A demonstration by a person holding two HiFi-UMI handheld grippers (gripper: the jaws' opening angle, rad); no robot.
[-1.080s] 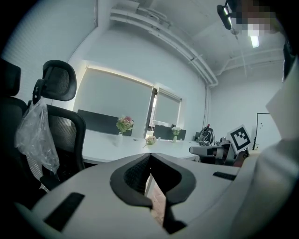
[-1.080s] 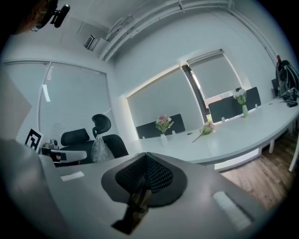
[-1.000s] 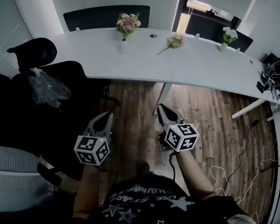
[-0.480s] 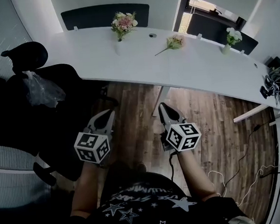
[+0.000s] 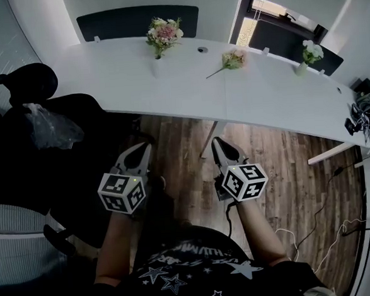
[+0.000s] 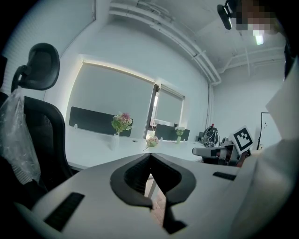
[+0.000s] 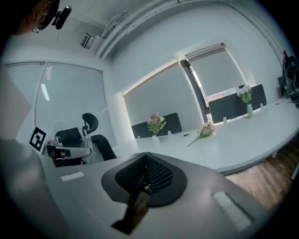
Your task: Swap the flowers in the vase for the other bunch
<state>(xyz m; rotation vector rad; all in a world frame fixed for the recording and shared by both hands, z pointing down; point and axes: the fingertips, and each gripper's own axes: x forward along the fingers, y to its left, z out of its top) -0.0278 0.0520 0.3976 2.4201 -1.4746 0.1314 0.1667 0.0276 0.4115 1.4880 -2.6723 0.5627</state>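
White desk (image 5: 168,88) curves across the office, well ahead of both grippers. Its vase (image 5: 157,67) holds a pink bunch (image 5: 164,32); the other bunch (image 5: 232,59) lies loose to its right, apart. Left gripper (image 5: 145,149) and right gripper (image 5: 215,142) are clenched and empty over the wood floor (image 5: 287,162) — the approach step, I judge. Next comes reaching the desk, opening one gripper and gripping the vase's stems.

Dim, cool, bluish cast noted. Daylight is admitted at the window (image 5: 245,31); the worktop (image 5: 123,72) is lit pale. Gripper views are bowed, darkened at corners; near fingers (image 6: 122,179) are blurred.
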